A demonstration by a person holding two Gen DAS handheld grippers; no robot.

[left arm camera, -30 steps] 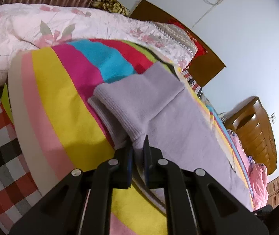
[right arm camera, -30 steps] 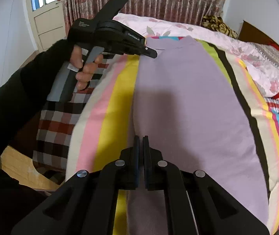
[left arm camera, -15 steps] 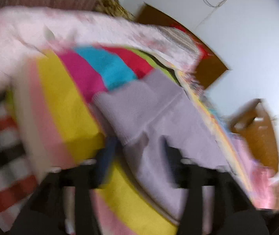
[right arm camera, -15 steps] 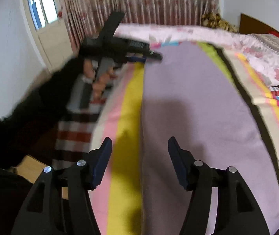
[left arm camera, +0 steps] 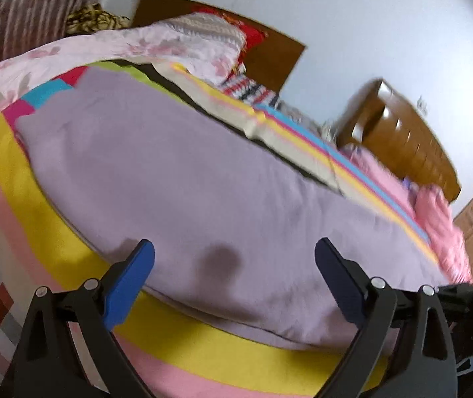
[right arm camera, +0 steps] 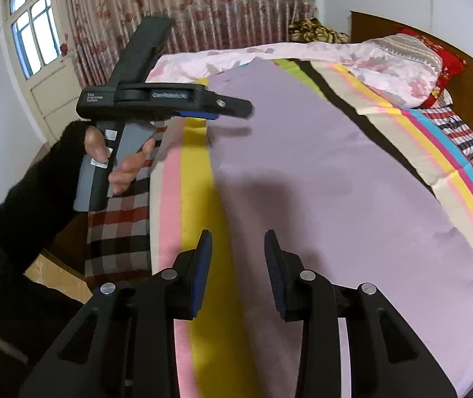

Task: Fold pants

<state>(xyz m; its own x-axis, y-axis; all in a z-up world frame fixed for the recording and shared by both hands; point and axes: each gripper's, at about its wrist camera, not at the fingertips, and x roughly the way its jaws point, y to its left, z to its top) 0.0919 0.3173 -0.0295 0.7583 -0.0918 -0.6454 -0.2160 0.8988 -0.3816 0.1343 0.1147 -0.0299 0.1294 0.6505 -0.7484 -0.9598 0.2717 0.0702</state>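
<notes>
The lilac pants (left arm camera: pixel 186 182) lie flat along a bright striped sheet (left arm camera: pixel 37 232) on the bed, folded lengthwise into one long band; they also show in the right wrist view (right arm camera: pixel 336 182). My left gripper (left arm camera: pixel 233 265) is open and empty, hovering just above the pants' near edge. It shows from the side in the right wrist view (right arm camera: pixel 216 109), held in a hand over the pants' far left edge. My right gripper (right arm camera: pixel 238 258) is open and empty, just above the pants' left edge at the near end.
A pink floral quilt (right arm camera: pixel 303 56) and pillows (right arm camera: pixel 435 63) lie at the bed's head by a wooden headboard (right arm camera: pixel 468 76). A checked blanket (right arm camera: pixel 120 225) hangs off the left side. A wooden dresser (left arm camera: pixel 402 139), curtains (right arm camera: pixel 186 3) and a door (right arm camera: pixel 44 66) stand around.
Both grippers were shut on the pants a second ago and have let go and opened. The raised fold of the pants now lies flat. The left gripper moved back over the pants.
</notes>
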